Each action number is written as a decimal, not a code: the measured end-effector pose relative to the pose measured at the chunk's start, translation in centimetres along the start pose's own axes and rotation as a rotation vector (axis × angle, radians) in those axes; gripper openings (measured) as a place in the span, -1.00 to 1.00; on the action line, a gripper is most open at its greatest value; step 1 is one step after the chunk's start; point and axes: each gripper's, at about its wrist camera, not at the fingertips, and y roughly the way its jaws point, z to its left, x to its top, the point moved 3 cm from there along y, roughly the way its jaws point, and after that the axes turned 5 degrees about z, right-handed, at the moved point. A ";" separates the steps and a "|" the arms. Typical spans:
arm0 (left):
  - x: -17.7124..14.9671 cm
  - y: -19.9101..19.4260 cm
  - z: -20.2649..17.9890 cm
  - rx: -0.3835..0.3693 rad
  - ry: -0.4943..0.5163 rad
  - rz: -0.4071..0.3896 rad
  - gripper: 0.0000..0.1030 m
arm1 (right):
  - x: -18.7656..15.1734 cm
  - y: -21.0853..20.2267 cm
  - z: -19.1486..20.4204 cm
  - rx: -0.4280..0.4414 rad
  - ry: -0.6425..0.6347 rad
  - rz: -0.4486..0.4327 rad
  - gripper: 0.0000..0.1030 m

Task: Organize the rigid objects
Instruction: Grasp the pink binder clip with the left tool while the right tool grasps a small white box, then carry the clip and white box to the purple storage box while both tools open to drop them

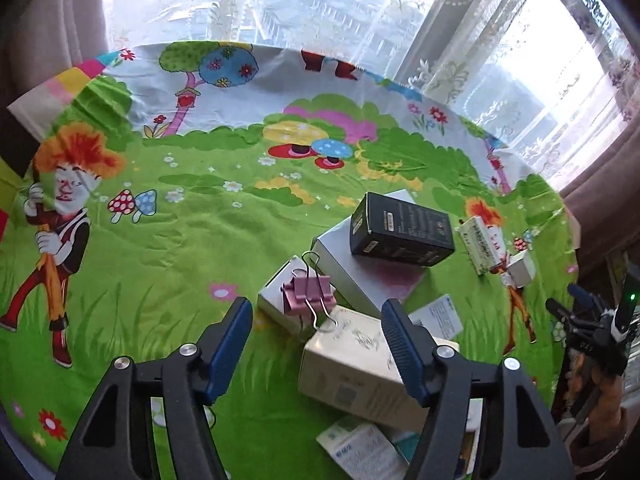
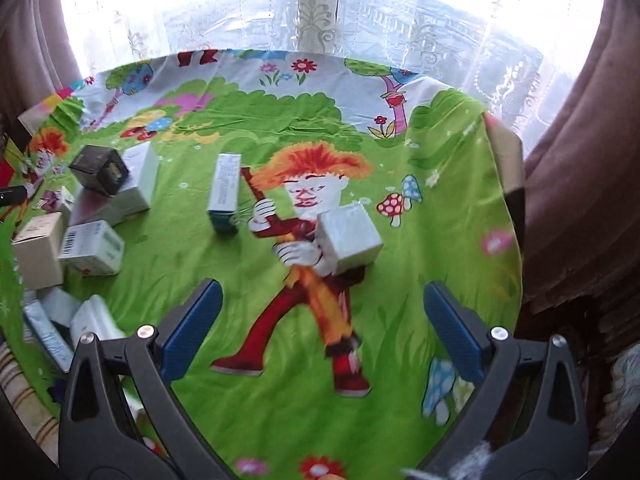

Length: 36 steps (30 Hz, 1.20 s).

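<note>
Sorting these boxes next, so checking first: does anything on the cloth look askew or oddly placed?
Yes. The black rectangular box lies crooked on the long white box, and a pink binder clip sits tilted on the small white box.

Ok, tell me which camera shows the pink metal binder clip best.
The left wrist view: the pink metal binder clip sits sharp and near, perched on a small white box, wire handles visible. The right wrist view shows only a small pinkish blur at the far left edge, possibly the clip.

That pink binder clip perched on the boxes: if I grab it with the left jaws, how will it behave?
The pink binder clip looks rigid and light, but probably unstable: it sits tilted across a small white box and a cream box. Its loose wire handles may swing or slip, so grip its body.
</note>
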 end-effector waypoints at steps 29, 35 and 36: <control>-1.8 -1.2 3.4 0.067 -0.120 -0.072 -0.29 | -1.4 0.4 4.3 0.171 -0.073 0.044 -0.14; -6.3 -5.0 4.4 0.027 -0.158 -0.116 -0.29 | -3.0 -4.8 8.8 0.244 -0.087 0.008 -0.14; -7.3 -5.5 4.5 0.021 -0.160 -0.119 -0.29 | -3.3 -5.7 9.9 0.259 -0.094 0.010 -0.14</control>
